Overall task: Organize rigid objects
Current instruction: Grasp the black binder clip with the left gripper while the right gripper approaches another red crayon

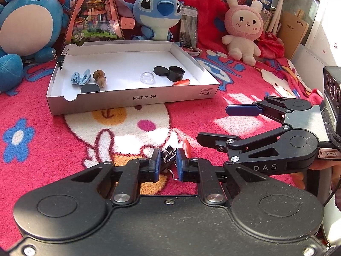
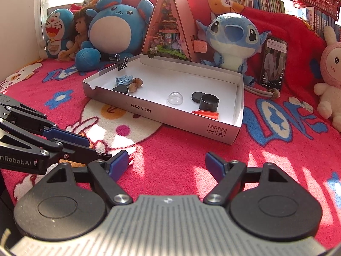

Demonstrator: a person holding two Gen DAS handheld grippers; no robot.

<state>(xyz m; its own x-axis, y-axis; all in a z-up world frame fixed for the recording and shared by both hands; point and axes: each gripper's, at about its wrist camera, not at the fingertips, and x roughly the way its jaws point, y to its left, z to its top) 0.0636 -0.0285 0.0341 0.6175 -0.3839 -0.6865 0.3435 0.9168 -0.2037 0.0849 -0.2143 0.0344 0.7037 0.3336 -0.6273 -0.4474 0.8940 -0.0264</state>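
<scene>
My left gripper sits low over the red blanket, its blue pads shut on a black binder clip. An orange cone piece lies just right of that clip. The white cardboard box ahead holds blue clips, brown nuts, black discs, a black cup, a clear dome and another orange cone. My right gripper hovers open over bare blanket, nothing between its fingers. It also shows at the right of the left wrist view, beside my left gripper.
Another binder clip is clamped on the box's left rim. Plush toys, a triangular model house and a propped phone line the back. A pink bunny plush sits at the right.
</scene>
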